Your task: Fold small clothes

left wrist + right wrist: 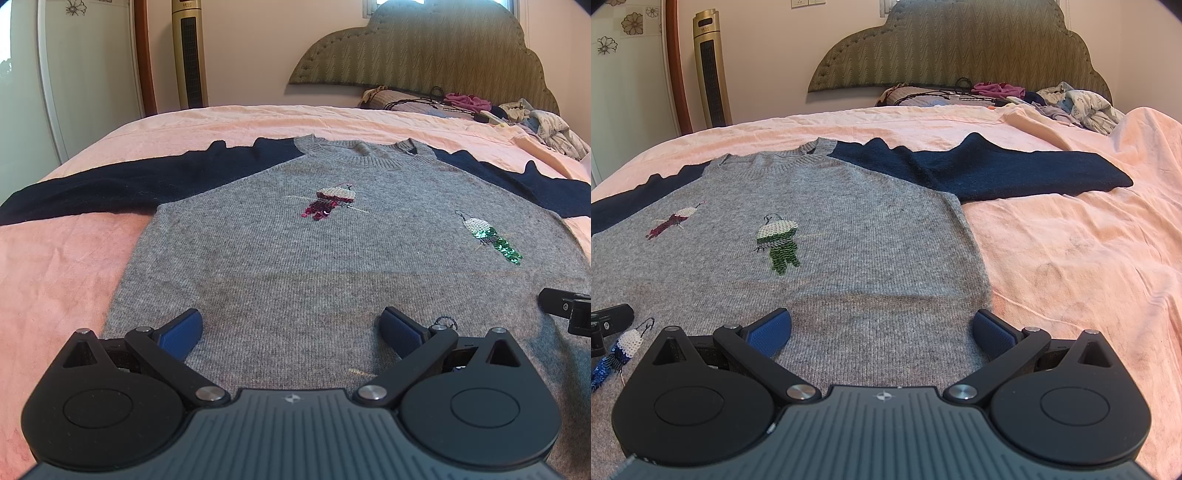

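Two hand-held grippers are present, both with blue-padded fingers spread wide and nothing between them. The left hand-held gripper (pixel 291 328) hovers low over the lower hem area of a grey knitted sweater with navy blue sleeves (pixel 288 251), which lies flat, front side up, on a bed covered by a pink sheet (pixel 55 266). The right hand-held gripper (pixel 882 328) is positioned over the same hem, nearer the sweater's right edge; its right finger pad (pixel 991 332) sits about at the boundary between knit and sheet. Whether either gripper touches the fabric cannot be told.

Sweater (pixel 849 229) condition: collar toward 12 o'clock, both sleeves extended sideways toward 9 and 3 o'clock. Sequin motifs noted on the chest: a red-and-white one (pixel 332 203) near centre, a green-and-white one (pixel 491 236) toward 3 o'clock in the left wrist view, and a blue-and-white one (pixel 617 354) near the hem in the right wrist view.

Surroundings: an olive padded headboard (pixel 424 48) at 12 o'clock, a heap of loose clothes (pixel 535 122) below it at 1 o'clock, and a gold tower fan (pixel 190 55) at 11 o'clock.
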Available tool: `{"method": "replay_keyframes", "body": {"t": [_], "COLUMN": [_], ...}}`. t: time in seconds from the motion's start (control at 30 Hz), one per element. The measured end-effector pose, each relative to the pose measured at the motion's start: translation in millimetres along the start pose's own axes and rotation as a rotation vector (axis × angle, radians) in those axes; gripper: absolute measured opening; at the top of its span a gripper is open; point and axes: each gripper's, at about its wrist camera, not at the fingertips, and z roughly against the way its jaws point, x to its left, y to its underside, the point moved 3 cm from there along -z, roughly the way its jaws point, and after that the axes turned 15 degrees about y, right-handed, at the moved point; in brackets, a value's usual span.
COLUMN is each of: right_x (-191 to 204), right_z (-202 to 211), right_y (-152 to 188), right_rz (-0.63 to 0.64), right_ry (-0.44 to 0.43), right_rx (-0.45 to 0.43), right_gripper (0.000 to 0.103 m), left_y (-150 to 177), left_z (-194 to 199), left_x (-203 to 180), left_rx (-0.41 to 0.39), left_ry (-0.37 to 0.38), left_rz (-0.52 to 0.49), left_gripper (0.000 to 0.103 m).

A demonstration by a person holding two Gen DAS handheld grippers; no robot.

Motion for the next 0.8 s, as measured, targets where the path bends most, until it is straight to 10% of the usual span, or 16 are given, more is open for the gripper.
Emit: {"method": "replay_keyframes", "body": {"t": [0.8], "right_x": [-0.5], "right_z": [-1.1], "right_y": [-0.7], "right_rz": [0.001], "right_ry": [-0.003], "right_rx": [0.000], "right_gripper": [0.103], "left_y": [0.2], "left_z": [0.0], "left_x": [-0.1], "left_rx": [-0.001], "left_ry": [0.000], "left_rz": [0.000], "left_gripper": [0.103]}}
